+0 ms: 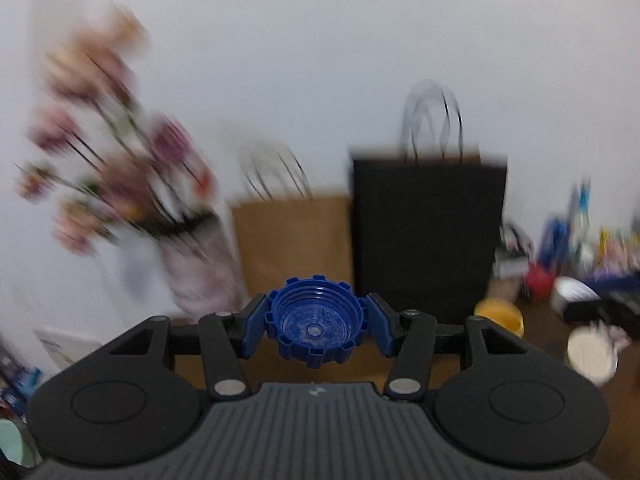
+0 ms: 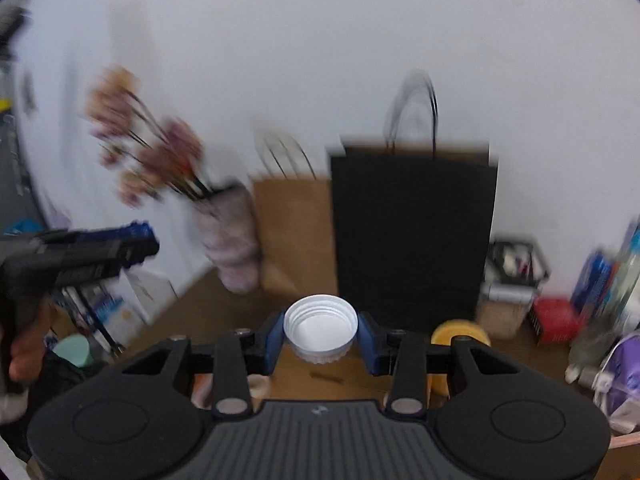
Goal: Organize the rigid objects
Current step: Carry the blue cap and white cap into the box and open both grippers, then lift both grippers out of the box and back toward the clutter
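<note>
We carry two caps above the desk (image 2: 224, 304): left gripper (image 1: 316, 320) jaws clamp the blue cap (image 1: 316, 322), right gripper (image 2: 320, 334) jaws clamp the white cap (image 2: 320, 328), hollows facing us, likely for sorting.

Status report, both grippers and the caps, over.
Left gripper shut on blue cap. Right gripper shut on white cap. Nothing blocking.

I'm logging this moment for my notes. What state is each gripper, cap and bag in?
left gripper: shut on the blue cap
blue cap: held, hollow side facing the camera
right gripper: shut on the white cap
white cap: held, hollow side up
black bag: upright
brown bag: upright
</note>
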